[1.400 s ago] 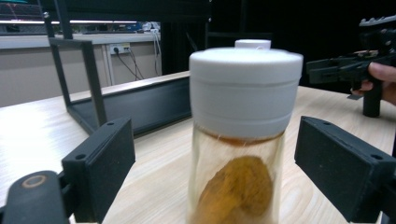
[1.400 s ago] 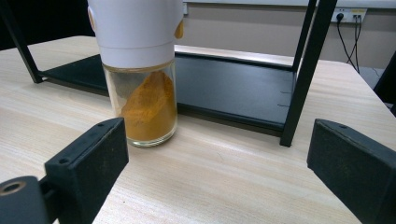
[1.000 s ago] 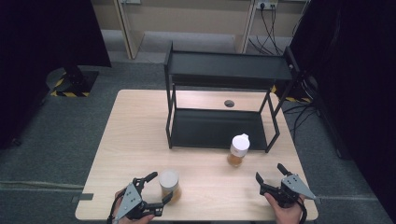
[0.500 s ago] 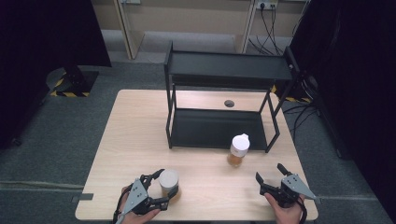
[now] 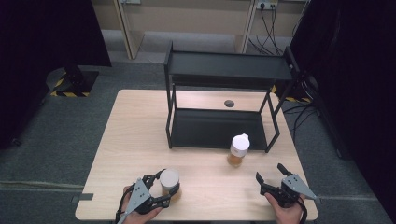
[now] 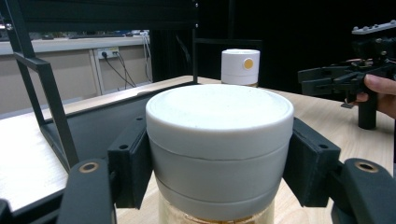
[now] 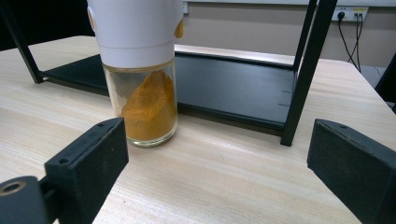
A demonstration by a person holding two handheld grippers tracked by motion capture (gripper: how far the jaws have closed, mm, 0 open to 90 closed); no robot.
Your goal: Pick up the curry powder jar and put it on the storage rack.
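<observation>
Left gripper [image 5: 164,186] clamped on a jar's white lid [image 6: 219,140]

My jaws have just closed on it; my right gripper [image 5: 270,173] rests wide apart near the spice jar [image 7: 140,74].

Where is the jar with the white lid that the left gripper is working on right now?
In the high view the white-lidded jar stands near the table's front edge at left, clamped between the left gripper's jaws, well short of the black shelf.

White-capped jar [image 6: 219,149] upright at table's near edge.
</observation>
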